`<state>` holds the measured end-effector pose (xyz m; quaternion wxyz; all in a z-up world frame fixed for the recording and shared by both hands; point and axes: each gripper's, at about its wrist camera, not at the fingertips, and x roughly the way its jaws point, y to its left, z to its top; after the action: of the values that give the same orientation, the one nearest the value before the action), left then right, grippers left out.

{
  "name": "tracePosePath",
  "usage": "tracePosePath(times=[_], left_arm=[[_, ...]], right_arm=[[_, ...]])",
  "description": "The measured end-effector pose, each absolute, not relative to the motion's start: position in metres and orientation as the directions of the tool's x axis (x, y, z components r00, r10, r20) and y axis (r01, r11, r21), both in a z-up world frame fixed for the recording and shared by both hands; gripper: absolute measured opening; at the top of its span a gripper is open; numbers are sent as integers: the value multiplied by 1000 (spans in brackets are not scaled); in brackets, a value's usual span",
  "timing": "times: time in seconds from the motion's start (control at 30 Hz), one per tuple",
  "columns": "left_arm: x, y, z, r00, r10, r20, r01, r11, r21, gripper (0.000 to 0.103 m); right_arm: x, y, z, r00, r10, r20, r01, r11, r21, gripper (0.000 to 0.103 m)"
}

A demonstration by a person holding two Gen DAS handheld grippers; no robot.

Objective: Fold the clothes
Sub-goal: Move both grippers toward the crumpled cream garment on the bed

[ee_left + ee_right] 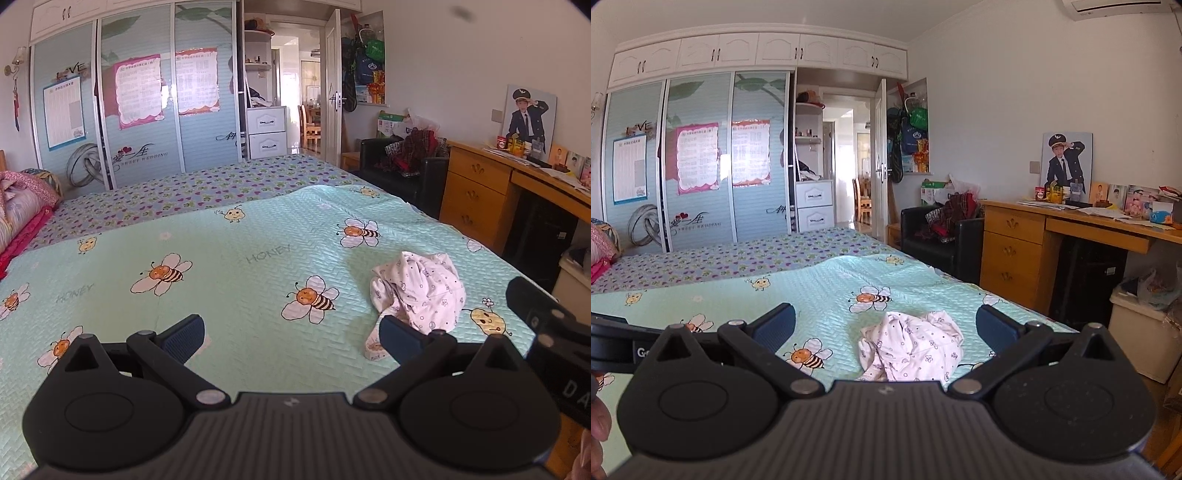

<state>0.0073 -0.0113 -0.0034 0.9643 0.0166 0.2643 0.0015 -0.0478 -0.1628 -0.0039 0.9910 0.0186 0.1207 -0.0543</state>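
A crumpled white garment (pixel 421 291) with a small purple print lies in a heap on the mint bee-print bedspread (pixel 229 266). My left gripper (pixel 291 336) is open and empty, above the bedspread, with the garment just beyond its right finger (pixel 399 338). In the right wrist view the same garment (pixel 912 347) lies between and just ahead of the open fingers of my right gripper (pixel 886 326), which holds nothing. The right gripper's body (pixel 546 332) shows at the right edge of the left wrist view.
A purple heart-print sheet (pixel 207 188) covers the far half of the bed. Pillows and a red blanket (pixel 22 210) lie at the left. A wooden desk (pixel 1071 236), a black armchair (pixel 942 240) with clothes and a bin (pixel 1145 332) stand on the right. A wardrobe (pixel 698 162) lines the far wall.
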Motion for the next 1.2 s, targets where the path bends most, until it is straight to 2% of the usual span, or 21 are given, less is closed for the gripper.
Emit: tracePosePath(times=[0.47,0.73,0.93,1.2], left_arm=[[17,-7,-3,840,39,-541,-38,999,14,103],[40,-16,-16,797,-2,-604,1,1000,-2,103],[65,-37,-25,771,-23,-637,45,999,18,103],[107,-68,-48,711,-54,-702,85,996,9,102]], right_arm=[[-29,-160,14,944,-113,-309,128,991,26,103],[-10,-175,5,920,-148,-362,171,985,32,103],[15,-204,-6,893,-158,-420,203,977,63,103],[55,-236,-27,827,-176,-533,226,974,29,103]])
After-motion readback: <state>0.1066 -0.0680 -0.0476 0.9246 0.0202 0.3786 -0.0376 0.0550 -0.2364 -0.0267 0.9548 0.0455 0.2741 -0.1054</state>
